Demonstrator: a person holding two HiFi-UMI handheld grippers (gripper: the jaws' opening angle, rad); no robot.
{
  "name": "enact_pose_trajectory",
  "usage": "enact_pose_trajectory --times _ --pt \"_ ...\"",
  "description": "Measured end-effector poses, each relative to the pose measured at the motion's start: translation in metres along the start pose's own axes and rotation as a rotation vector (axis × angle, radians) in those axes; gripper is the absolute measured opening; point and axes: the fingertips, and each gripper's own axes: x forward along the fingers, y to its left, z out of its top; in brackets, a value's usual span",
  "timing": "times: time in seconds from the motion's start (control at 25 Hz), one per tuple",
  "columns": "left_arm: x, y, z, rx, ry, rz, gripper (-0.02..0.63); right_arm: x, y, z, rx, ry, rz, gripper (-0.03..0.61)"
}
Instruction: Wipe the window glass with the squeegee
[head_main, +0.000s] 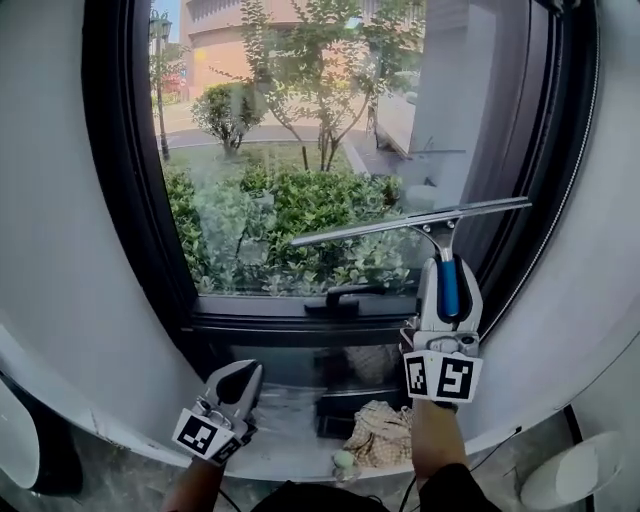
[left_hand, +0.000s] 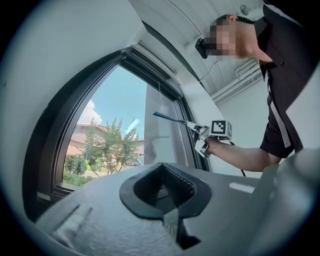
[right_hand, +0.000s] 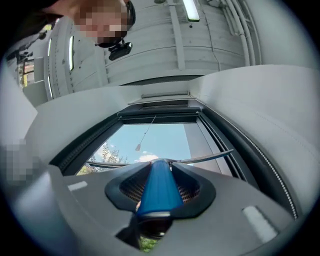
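The squeegee has a blue handle (head_main: 449, 288) and a long metal blade (head_main: 410, 223) that lies tilted across the lower right of the window glass (head_main: 300, 150). My right gripper (head_main: 449, 275) is shut on the handle and points upward. In the right gripper view the blue handle (right_hand: 160, 187) fills the jaws of the right gripper (right_hand: 161, 175), with the blade (right_hand: 205, 158) beyond it. My left gripper (head_main: 238, 383) hangs low at the sill, shut and holding nothing. The left gripper view shows the left gripper (left_hand: 167, 185), the squeegee (left_hand: 172, 118) and the glass (left_hand: 120, 140).
A thick dark frame (head_main: 140, 200) rings the glass, with a black window handle (head_main: 345, 297) on its bottom rail. A crumpled checked cloth (head_main: 385, 432) lies on the sill (head_main: 290, 445) below my right gripper. Pale wall curves on both sides. A person (left_hand: 280, 75) stands at right.
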Motion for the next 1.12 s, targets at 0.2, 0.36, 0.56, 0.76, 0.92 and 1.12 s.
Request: enact_pose_trajectory --times 0.2,0.36,0.56,0.76,0.92,1.12 --pt "0.001 0.010 0.008 0.019 -0.018 -0.022 -0.001 0.041 -0.004 -0.001 -0.030 -0.044 -0.084 0.130" --pt "0.002 0.019 0.008 0.020 -0.018 -0.031 -0.002 0.067 -0.005 -0.002 -0.029 -0.068 -0.106 0.130" --pt "0.014 0.019 0.014 0.016 -0.037 -0.054 -0.002 0.099 -0.013 0.006 -0.014 -0.113 -0.136 0.130" --pt "0.033 0.011 0.013 0.010 -0.036 -0.096 -0.002 0.134 -0.012 0.021 0.011 -0.173 -0.168 0.130" --pt "0.042 0.006 0.011 0.012 -0.029 -0.129 -0.002 0.157 -0.014 0.034 -0.005 -0.211 -0.169 0.130" --pt "0.041 0.009 0.010 0.012 -0.023 -0.121 -0.002 0.177 -0.015 0.049 0.027 -0.251 -0.176 0.130"
